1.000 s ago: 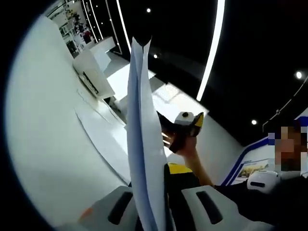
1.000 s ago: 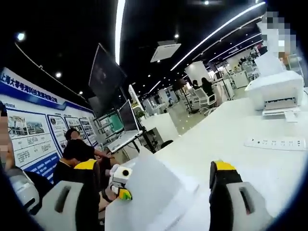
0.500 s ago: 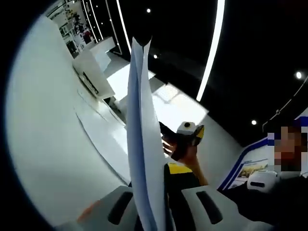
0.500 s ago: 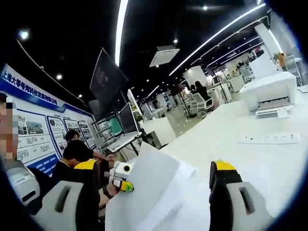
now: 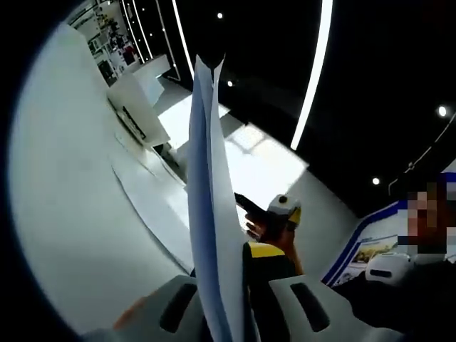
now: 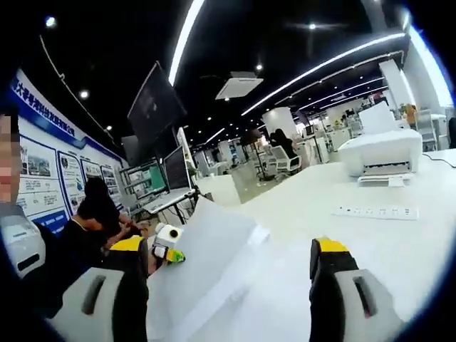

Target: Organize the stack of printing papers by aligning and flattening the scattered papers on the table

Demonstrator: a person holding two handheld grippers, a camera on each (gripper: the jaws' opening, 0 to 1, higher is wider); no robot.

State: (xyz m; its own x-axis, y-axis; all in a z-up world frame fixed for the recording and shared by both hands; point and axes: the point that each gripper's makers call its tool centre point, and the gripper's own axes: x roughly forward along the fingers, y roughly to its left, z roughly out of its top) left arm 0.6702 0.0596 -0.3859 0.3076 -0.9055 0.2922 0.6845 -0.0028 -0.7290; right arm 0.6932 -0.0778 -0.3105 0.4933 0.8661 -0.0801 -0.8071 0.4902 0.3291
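Observation:
A stack of white printing papers (image 5: 208, 192) stands on edge between the jaws of my left gripper (image 5: 224, 279), which is shut on it. The stack rises above the white table (image 5: 64, 214). Beyond its edge, a hand holds my right gripper (image 5: 281, 212). In the right gripper view the same stack (image 6: 203, 260) tilts up from the table (image 6: 399, 246), with the left gripper (image 6: 165, 249) at its far left edge. My right gripper (image 6: 229, 251) is open, its jaws wide apart, and the paper's near corner lies between them untouched.
A white printer (image 6: 377, 152) and a white power strip (image 6: 374, 211) sit on the table to the right. The printer (image 5: 135, 107) also appears at the far end in the left gripper view. A seated person (image 6: 96, 214) and monitors are at a desk behind.
The right gripper view has swung, so the printer and power strip sit further left. In the left gripper view the right gripper has dropped slightly lower beside the held stack.

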